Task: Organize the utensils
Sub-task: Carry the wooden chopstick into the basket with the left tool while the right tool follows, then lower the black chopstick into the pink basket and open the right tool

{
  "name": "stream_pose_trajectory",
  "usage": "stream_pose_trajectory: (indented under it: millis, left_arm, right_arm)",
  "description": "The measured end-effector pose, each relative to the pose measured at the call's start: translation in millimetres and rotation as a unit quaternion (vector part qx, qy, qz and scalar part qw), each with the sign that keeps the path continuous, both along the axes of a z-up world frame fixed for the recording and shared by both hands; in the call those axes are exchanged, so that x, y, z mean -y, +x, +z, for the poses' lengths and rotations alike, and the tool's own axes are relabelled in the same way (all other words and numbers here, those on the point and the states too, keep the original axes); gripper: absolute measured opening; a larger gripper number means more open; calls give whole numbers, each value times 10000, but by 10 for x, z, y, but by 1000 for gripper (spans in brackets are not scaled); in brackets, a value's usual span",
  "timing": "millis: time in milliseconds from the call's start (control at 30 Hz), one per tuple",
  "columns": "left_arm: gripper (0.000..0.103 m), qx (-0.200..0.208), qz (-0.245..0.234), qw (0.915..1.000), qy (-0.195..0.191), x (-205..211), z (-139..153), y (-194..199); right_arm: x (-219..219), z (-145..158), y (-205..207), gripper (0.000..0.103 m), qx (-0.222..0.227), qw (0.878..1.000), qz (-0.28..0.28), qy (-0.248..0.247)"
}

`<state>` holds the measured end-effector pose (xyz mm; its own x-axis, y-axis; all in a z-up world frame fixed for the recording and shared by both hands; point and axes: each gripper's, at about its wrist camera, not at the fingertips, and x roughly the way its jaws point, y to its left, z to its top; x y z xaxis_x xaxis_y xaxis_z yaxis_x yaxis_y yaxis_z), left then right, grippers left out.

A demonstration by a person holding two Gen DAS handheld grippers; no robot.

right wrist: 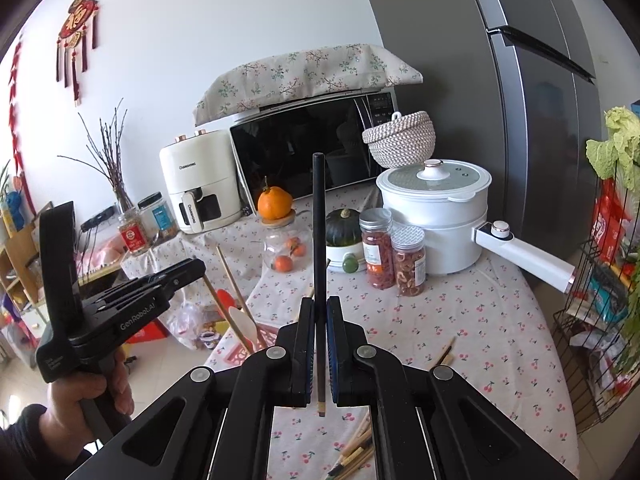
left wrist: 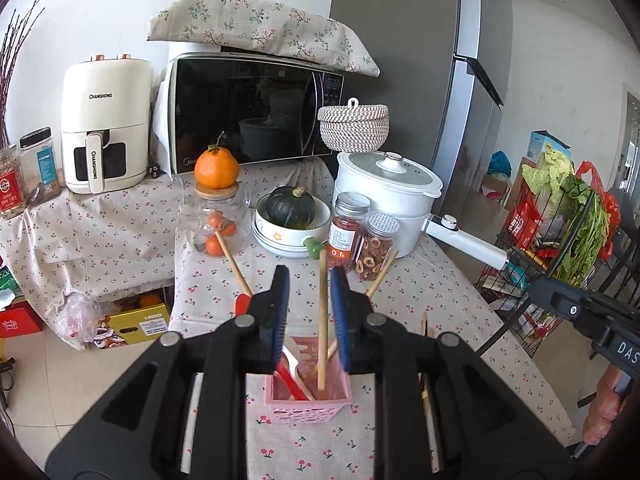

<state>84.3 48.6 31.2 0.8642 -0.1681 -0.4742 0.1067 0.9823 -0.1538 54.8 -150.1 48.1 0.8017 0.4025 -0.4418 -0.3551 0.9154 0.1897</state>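
Observation:
In the left wrist view my left gripper (left wrist: 310, 280) hangs open over a pink utensil holder (left wrist: 308, 410) on the cherry-print tablecloth. A wooden-handled utensil with a green end (left wrist: 322, 320) stands in the holder between the blue pads, which do not press on it. A red spatula (left wrist: 290, 382), a white spoon and more wooden handles also sit in the holder. My right gripper (right wrist: 319, 304) is shut on a dark chopstick (right wrist: 318, 220) held upright above the table. Several chopsticks (right wrist: 354, 456) lie beneath it. The left gripper (right wrist: 120, 316), held by a hand, shows at the left.
Behind stand two jars of dried snacks (left wrist: 362, 236), a bowl with a dark pumpkin (left wrist: 290, 208), a glass jar with an orange on top (left wrist: 216, 216), a white pot (left wrist: 384, 196) with a long handle, a microwave and an air fryer. A wire rack of vegetables (left wrist: 560, 236) stands right.

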Motion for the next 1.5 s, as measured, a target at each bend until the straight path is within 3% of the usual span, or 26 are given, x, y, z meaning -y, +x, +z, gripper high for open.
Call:
stream_pose_trajectory:
  millis: [67, 333, 667, 933, 1033, 1133, 1200, 1500]
  left_arm:
    - [51, -19, 29, 9999, -97, -43, 18, -54]
    - [78, -535, 234, 9982, -132, -287, -121, -263]
    - [81, -1190, 364, 9921, -153, -586, -400, -381]
    - [81, -1269, 348, 9910, -239, -645, -423, -392]
    - [81, -1308, 309, 9907, -213, -622, -433, -384]
    - [82, -1400, 271, 9897, -121, -585, -466, -373]
    - [83, -1456, 240, 9890, -58, -560, -490, -364]
    - [84, -1804, 62, 9835, -103, -389, -597, -299]
  right_arm:
    - [-10, 23, 6, 6, 6, 10000, -13, 63]
    - [-78, 198, 39, 6, 211, 9987, -41, 470]
    - [-360, 151, 268, 6, 105, 9950, 152, 986]
    - [-662, -149, 462, 6, -239, 9952, 277, 903]
    - [-677, -314, 581, 9, -642, 9925, 263, 1002]
    - [-571, -379, 670, 26, -932, 9873, 213, 1272]
    - [-455, -337, 651, 44, -865, 9865, 133, 1386]
    - [122, -149, 522, 63, -706, 9850, -197, 1563]
